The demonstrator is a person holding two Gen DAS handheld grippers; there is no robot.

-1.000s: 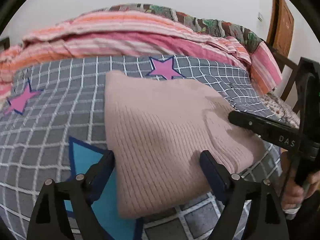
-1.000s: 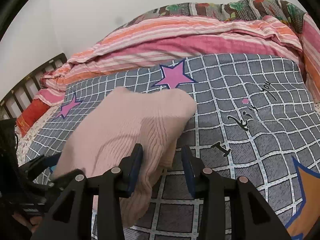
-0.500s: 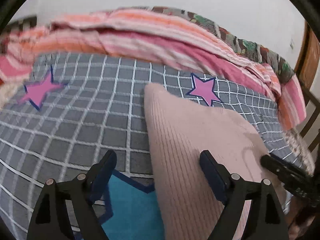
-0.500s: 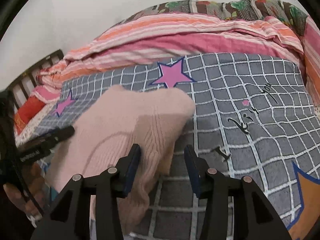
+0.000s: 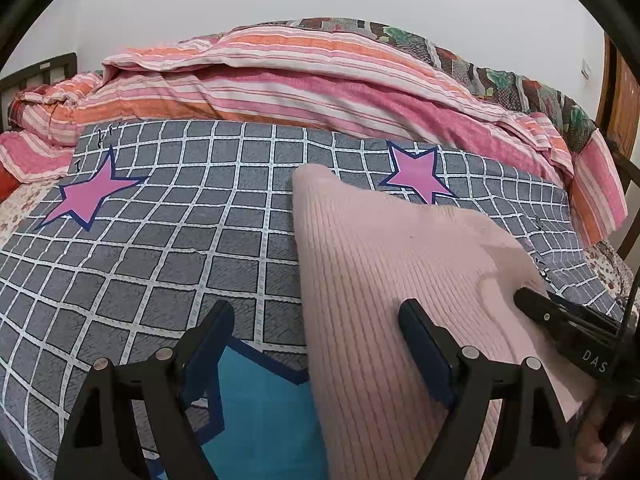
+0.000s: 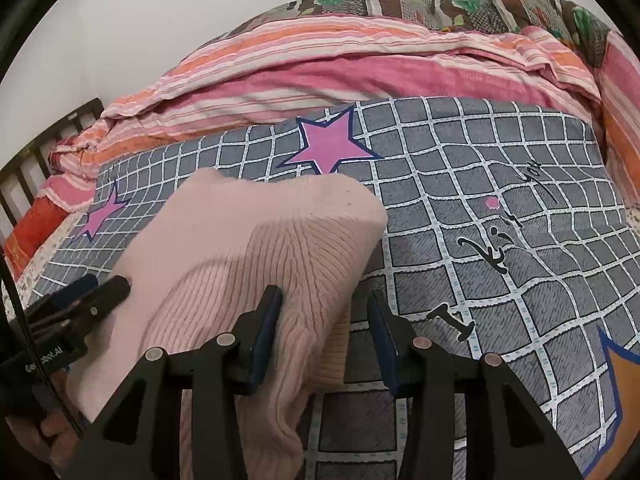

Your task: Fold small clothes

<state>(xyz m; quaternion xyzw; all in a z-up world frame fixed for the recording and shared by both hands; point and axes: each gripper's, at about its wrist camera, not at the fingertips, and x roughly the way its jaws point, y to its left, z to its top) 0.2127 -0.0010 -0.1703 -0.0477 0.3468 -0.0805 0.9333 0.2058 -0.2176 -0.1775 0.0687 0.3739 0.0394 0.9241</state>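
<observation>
Under right gripper [image 6: 324, 332]: pink knit garment [image 6: 248, 264] near end hidden.

Ribbed matt pink knit garment [image 5: 384, 264], soft woven checked bedsheet [image 5: 160, 248], matt black plastic claw [image 6: 324, 328]

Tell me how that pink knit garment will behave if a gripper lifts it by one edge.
The pink knit garment will likely flop and unfold: it already drapes limply. Probably light. Its ribbed surface should grip the pads rather than slip.
</observation>
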